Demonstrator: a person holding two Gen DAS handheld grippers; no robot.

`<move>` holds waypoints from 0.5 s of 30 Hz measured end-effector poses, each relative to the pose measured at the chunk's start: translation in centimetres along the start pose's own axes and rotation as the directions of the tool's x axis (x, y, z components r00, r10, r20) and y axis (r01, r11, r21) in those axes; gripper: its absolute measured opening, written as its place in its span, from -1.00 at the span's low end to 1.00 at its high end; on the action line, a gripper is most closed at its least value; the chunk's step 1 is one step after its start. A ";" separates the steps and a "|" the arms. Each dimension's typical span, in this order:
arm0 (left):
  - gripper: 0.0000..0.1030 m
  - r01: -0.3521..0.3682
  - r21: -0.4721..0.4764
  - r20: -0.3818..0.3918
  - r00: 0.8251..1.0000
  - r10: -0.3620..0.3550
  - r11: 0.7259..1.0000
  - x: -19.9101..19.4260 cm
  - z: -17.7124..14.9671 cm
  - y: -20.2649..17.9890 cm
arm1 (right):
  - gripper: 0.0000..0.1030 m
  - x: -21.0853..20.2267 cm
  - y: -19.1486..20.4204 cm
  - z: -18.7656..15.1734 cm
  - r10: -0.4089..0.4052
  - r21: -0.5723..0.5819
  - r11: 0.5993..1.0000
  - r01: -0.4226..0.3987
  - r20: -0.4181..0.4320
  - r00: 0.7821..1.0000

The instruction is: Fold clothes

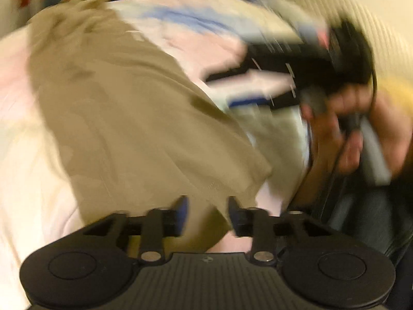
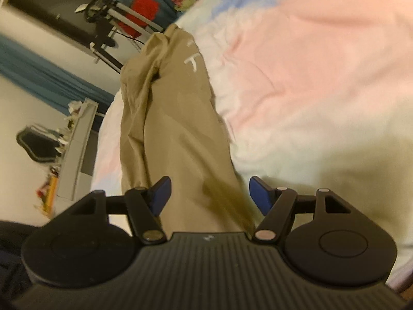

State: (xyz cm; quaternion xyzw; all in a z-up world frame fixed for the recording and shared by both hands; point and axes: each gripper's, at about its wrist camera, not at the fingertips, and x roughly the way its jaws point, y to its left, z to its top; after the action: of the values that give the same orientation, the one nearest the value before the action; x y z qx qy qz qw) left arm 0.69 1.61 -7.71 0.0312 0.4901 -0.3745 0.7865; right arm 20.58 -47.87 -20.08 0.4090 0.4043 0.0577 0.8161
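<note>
The khaki garment (image 2: 175, 129) lies on a bedspread (image 2: 309, 64) of pale pink, white and blue. In the right wrist view it runs as a long bunched strip from 11 o'clock down to the camera, passing between the fingers of the right gripper (image 2: 209, 195). That gripper stands wide; its blue pads (image 2: 161, 196) sit either side of the cloth, and whether they touch it cannot be told. A white mark on the fabric near the far end is unreadable.

The left wrist view is heavily blurred. The left gripper (image 1: 207, 213) shows a narrow gap with khaki fabric (image 1: 129, 116) lying in it; whether the jaws pinch the cloth cannot be told. At 2 o'clock the right gripper (image 1: 296, 67) appears as a dark smear, held by a hand (image 1: 348, 129) whose outline is indistinct.

Room furniture at 9 o'clock in the right view is tilted and partly cut off.
</note>
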 end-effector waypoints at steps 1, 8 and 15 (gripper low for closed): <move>0.16 0.019 -0.073 0.032 0.999 -0.016 0.997 -1.1 0.1 1.2 | 0.25 0.1 -0.2 -0.1 0.000 0.014 1.000 0.000 -0.007 1.000; 0.27 0.059 -0.501 0.108 0.994 -0.005 0.863 -3.6 -1.9 9.3 | -0.33 1.4 -1.6 -1.4 -0.052 0.095 0.994 0.061 -0.092 0.994; 0.32 0.055 -0.559 0.072 0.997 -0.017 0.827 -2.6 -2.4 10.5 | -0.33 1.8 -2.2 -2.5 -0.030 0.148 0.988 0.052 -0.147 0.989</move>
State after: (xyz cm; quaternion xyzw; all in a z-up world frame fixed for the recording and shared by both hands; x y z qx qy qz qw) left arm 4.76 11.58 -10.17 -0.2221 0.5535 -0.2299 0.7690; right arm 19.46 -47.02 -23.57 0.4562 0.4739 0.0393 0.7522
